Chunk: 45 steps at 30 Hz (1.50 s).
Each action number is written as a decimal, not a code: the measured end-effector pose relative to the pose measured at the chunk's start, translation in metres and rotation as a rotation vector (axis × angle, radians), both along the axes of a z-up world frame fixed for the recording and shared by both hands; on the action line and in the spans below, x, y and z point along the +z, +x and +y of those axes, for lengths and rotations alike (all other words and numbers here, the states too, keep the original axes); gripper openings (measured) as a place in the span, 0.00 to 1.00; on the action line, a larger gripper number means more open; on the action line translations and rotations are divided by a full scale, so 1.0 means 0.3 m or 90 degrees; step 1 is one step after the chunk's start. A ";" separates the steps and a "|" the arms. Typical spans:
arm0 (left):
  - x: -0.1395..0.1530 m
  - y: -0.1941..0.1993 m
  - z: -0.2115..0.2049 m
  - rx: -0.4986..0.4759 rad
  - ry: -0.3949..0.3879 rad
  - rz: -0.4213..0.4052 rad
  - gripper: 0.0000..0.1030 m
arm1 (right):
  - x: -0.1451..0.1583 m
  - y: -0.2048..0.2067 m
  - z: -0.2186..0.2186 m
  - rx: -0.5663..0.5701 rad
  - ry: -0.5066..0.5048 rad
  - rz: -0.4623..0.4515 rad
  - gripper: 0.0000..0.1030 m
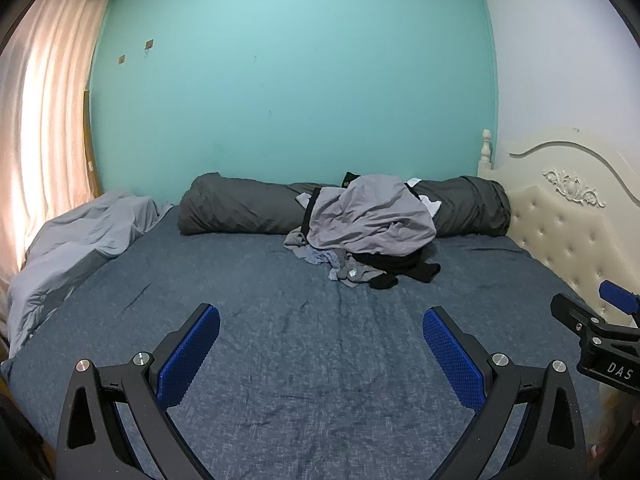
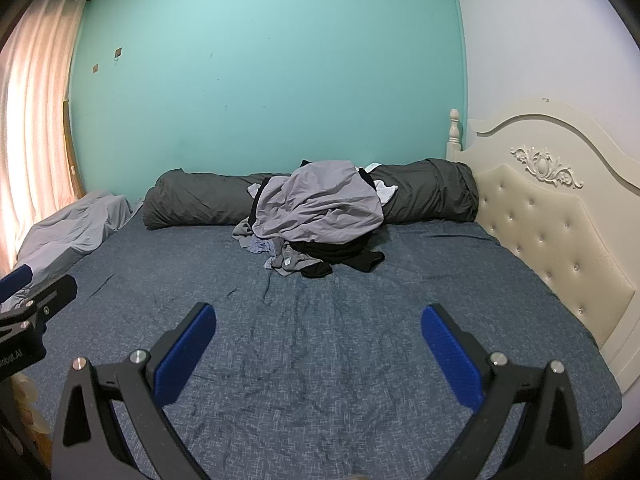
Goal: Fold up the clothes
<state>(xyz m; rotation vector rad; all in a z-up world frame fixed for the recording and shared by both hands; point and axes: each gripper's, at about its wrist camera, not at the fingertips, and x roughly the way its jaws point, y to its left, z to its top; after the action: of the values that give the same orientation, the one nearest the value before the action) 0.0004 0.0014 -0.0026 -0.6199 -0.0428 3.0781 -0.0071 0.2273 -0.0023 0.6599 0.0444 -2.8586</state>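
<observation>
A heap of clothes [image 1: 366,224] [image 2: 316,208] lies at the far side of the bed, against a rolled dark grey duvet. A light grey garment covers the top of the heap; black and pale blue pieces spill out at its front. My left gripper [image 1: 321,322] hangs open over the blue sheet, well short of the heap, with nothing between its blue pads. My right gripper [image 2: 319,318] is likewise open and empty above the sheet. Each gripper shows at the edge of the other's view: the right gripper [image 1: 600,320], the left gripper [image 2: 28,300].
The bed sheet [image 1: 280,340] [image 2: 360,360] is blue and wrinkled. A rolled grey duvet [image 1: 240,208] [image 2: 200,200] runs along the teal wall. A crumpled light grey blanket [image 1: 80,240] lies at the left by the curtain. A cream padded headboard [image 2: 540,220] bounds the right side.
</observation>
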 end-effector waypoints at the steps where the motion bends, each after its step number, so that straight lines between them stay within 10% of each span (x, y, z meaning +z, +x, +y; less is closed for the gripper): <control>1: -0.003 0.000 0.002 0.000 -0.001 0.000 1.00 | 0.000 0.000 -0.001 0.000 0.000 0.000 1.00; 45: -0.017 0.000 0.003 0.002 -0.001 -0.008 1.00 | -0.002 0.000 -0.002 0.006 -0.004 -0.003 1.00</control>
<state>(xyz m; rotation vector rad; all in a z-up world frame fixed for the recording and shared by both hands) 0.0004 0.0025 -0.0076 -0.6395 -0.0411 3.0781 -0.0072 0.2266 -0.0031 0.6633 0.0387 -2.8469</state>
